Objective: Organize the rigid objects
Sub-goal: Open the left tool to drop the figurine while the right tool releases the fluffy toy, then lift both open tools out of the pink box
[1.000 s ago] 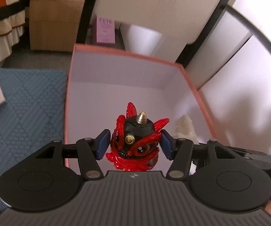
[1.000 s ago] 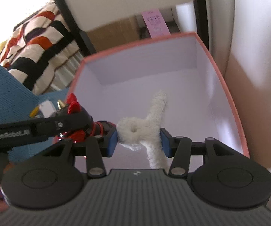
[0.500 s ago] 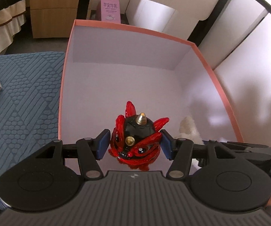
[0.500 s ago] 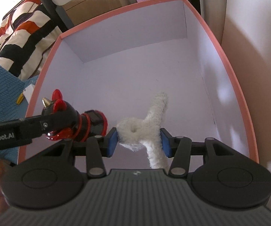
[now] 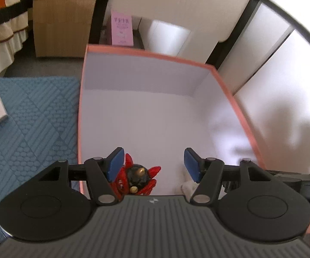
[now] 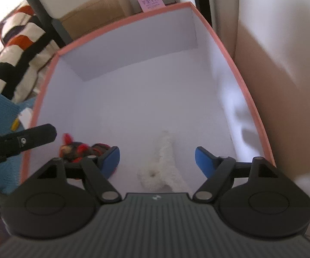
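On the blue mat (image 5: 32, 116) by the bed, your box (image 5: 225, 83) now holds both toys: the left gripper (image 5: 152, 164) and right gripper (image 6: 157, 158) have spread wide, dropping the figurine (image 5: 137, 179) and white plush (image 6: 161, 167) inside, so both placements look done.

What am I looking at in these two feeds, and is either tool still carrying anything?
Each picture comes from a fisheye camera mounted on a handheld tool, looking forward along its two blue-padded fingers; a person holds one in each hand.

Left wrist view: the left tool is open above a pink-rimmed box. The red and black figurine lies on the box floor below it, not gripped.

Right wrist view: the right tool is also open, with the white fluffy toy lying loose on the box floor. The left tool's black arm shows at the left edge.

Beside the box is a blue quilted mat.
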`<state>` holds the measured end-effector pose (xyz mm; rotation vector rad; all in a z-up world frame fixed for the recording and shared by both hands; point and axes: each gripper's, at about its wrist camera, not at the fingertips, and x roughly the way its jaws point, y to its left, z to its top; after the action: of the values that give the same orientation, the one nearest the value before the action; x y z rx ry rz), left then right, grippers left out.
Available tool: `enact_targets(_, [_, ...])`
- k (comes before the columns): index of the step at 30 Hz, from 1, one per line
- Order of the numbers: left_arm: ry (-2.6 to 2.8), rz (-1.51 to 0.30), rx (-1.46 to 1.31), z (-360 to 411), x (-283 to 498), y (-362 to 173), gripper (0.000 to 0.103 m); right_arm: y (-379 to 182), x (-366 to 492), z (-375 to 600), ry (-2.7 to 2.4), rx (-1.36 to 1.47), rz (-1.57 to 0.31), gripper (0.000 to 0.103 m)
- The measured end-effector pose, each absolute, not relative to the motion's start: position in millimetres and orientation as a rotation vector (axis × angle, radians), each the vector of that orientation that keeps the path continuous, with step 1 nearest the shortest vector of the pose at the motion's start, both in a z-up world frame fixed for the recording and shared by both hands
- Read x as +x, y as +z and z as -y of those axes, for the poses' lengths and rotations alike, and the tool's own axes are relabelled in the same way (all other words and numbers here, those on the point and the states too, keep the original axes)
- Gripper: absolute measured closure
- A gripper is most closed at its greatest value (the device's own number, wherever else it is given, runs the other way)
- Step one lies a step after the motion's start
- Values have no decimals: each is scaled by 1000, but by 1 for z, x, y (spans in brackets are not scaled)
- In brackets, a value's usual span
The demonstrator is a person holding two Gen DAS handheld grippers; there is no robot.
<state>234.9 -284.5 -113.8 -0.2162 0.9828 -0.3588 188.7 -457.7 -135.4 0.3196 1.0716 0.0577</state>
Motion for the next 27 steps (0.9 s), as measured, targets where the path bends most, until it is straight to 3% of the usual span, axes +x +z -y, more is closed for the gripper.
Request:
enact_targets(18, [-338,-665,-187,216,159,16,35,-8,134,404,146,250,-780,24])
enact_targets(27, [-301,-623,-226,150,105,37,35,26,100,357,184,218,-697,24])
